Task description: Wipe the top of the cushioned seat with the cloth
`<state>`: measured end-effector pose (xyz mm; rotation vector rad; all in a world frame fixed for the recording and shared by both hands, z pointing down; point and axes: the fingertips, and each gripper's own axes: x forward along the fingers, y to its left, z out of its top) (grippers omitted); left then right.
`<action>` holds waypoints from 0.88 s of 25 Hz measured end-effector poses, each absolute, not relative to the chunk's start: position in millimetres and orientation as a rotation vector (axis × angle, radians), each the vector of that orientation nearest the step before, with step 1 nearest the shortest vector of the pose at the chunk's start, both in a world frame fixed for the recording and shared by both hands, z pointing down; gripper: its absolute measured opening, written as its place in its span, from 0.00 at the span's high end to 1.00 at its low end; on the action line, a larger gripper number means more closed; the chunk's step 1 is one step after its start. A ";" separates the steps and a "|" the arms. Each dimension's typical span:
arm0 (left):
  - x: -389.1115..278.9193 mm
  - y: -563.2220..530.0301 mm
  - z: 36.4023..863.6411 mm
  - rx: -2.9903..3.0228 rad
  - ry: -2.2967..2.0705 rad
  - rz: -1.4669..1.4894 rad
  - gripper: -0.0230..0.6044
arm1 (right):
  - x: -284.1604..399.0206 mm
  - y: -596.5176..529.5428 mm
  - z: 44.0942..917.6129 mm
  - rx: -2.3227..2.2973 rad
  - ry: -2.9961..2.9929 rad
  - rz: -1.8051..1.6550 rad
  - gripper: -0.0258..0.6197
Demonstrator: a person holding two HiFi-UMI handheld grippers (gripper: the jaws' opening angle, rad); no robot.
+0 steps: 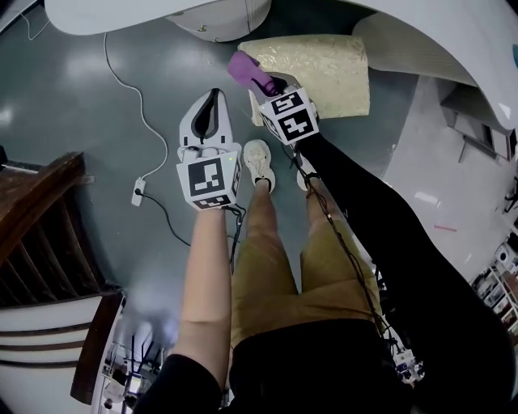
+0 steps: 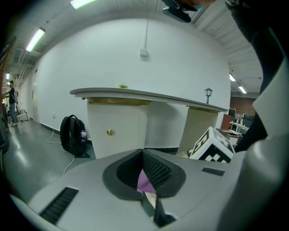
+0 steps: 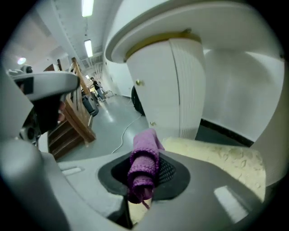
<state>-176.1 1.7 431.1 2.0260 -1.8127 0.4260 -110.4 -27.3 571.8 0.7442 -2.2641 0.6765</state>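
The cushioned seat [image 1: 312, 71] is a pale yellow block on the floor, just beyond my right gripper [image 1: 257, 79]. That gripper is shut on a rolled purple cloth [image 1: 245, 69], held over the seat's near left corner. In the right gripper view the cloth [image 3: 143, 166] stands up between the jaws, with the seat [image 3: 221, 160] below and to the right. My left gripper [image 1: 212, 105] hovers to the left over bare floor, its jaws together with nothing in them. In the left gripper view a bit of the purple cloth [image 2: 145, 181] shows beyond the left gripper [image 2: 149, 191].
A white cable [image 1: 133, 101] runs across the grey floor to a plug [image 1: 137, 192]. Wooden stairs [image 1: 40, 218] stand at the left. A white curved counter [image 1: 162, 14] rises behind the seat. A black backpack [image 2: 72, 135] leans against it. The person's shoes [image 1: 257, 163] stand near the seat.
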 end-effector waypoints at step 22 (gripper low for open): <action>-127.2 -20.5 427.6 2.119 -1.728 0.431 0.95 | 101.0 -92.8 622.6 1.199 -1.746 0.746 0.86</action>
